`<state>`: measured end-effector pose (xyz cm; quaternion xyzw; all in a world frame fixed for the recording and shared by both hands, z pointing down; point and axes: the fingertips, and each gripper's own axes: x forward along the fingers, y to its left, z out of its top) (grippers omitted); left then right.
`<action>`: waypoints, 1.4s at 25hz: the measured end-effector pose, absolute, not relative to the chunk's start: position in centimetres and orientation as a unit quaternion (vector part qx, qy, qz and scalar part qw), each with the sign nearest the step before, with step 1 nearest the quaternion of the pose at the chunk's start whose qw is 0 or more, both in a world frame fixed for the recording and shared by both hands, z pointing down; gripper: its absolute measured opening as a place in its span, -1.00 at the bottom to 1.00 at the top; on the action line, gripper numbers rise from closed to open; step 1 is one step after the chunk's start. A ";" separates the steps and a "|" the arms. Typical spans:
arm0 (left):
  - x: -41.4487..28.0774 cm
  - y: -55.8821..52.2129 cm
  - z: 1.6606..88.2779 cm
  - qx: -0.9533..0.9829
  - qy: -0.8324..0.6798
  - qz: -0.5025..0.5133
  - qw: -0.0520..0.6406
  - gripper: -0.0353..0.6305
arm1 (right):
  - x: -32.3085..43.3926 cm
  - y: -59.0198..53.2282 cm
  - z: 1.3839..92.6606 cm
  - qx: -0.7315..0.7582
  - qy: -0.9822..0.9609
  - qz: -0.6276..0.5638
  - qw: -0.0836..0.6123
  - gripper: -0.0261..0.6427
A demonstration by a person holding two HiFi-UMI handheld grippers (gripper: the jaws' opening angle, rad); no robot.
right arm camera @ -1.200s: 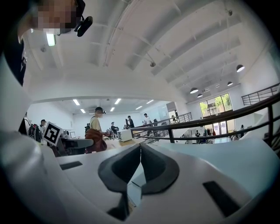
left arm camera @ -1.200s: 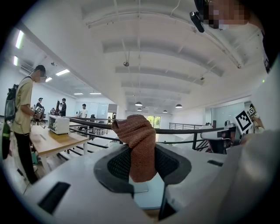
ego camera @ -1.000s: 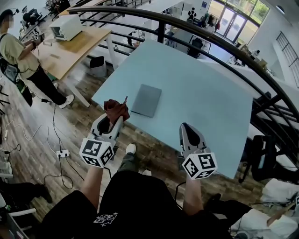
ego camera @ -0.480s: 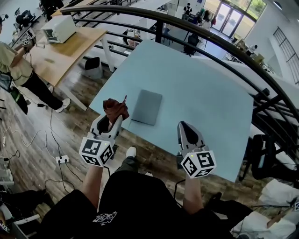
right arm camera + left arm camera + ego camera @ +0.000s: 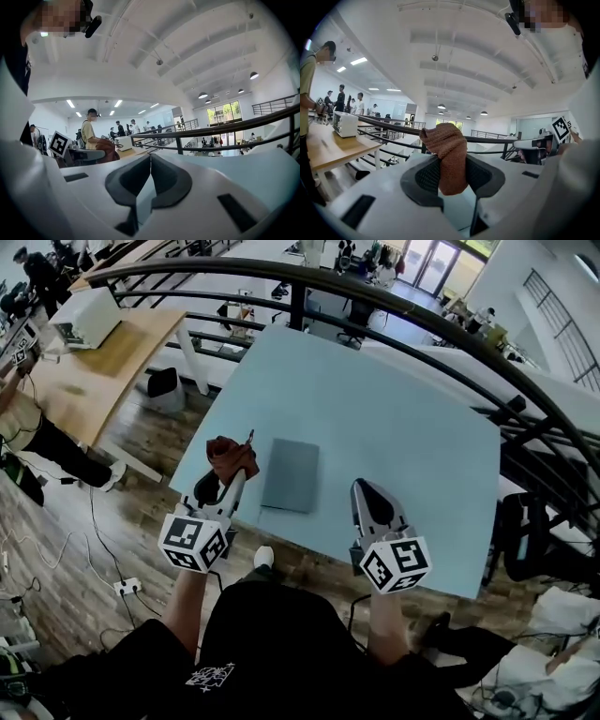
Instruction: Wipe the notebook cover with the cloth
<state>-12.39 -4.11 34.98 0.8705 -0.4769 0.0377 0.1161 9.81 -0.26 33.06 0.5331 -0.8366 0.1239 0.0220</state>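
A grey notebook (image 5: 291, 474) lies flat near the front left of the pale blue table (image 5: 394, 418). My left gripper (image 5: 230, 474) is shut on a bunched reddish-brown cloth (image 5: 231, 457), held at the table's left front corner, just left of the notebook. In the left gripper view the cloth (image 5: 446, 154) stands up between the jaws of the left gripper (image 5: 449, 173). My right gripper (image 5: 367, 493) hovers at the table's front edge, right of the notebook, with its jaws together and nothing between them. The right gripper (image 5: 150, 180) is tilted up in its own view.
A dark curved railing (image 5: 394, 310) runs behind the table. A wooden desk (image 5: 94, 352) with a white box (image 5: 84, 315) stands at the far left, with a person (image 5: 28, 437) beside it. A dark chair (image 5: 534, 540) is at the table's right. Cables lie on the wood floor.
The head view has shifted, so the table and notebook sit slightly lower and closer. Both grippers keep their places relative to the notebook; the cloth stays held.
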 end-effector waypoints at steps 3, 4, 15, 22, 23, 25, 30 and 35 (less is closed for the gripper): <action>-12.6 -6.3 34.7 0.880 -0.458 0.037 0.118 -0.47 | 9.2 -1.8 33.1 0.547 -0.827 0.131 0.025 -0.90; -12.6 -6.8 34.7 0.884 -0.451 0.037 0.119 -0.47 | 9.0 -2.2 33.1 0.551 -0.824 0.132 0.025 -0.90; -13.4 -11.9 36.4 0.909 -0.393 0.050 0.130 -0.47 | 6.8 -6.4 34.0 0.589 -0.796 0.137 0.027 -0.90; -13.8 -13.1 37.5 0.910 -0.386 0.056 0.140 -0.47 | 5.1 -8.1 34.7 0.581 -0.801 0.145 0.031 -0.90; -13.8 -13.3 37.8 0.909 -0.387 0.058 0.143 -0.47 | 5.0 -8.4 34.9 0.579 -0.802 0.145 0.034 -0.90; -13.8 -13.6 38.5 0.908 -0.386 0.062 0.150 -0.47 | 4.6 -9.0 35.3 0.575 -0.804 0.146 0.038 -0.90; -13.3 -13.8 40.1 0.908 -0.378 0.069 0.166 -0.47 | 3.8 -10.3 36.7 0.563 -0.810 0.156 0.046 -0.90; -11.9 -13.5 41.3 0.906 -0.377 0.078 0.178 -0.47 | 4.1 -11.0 37.9 0.549 -0.817 0.165 0.056 -0.90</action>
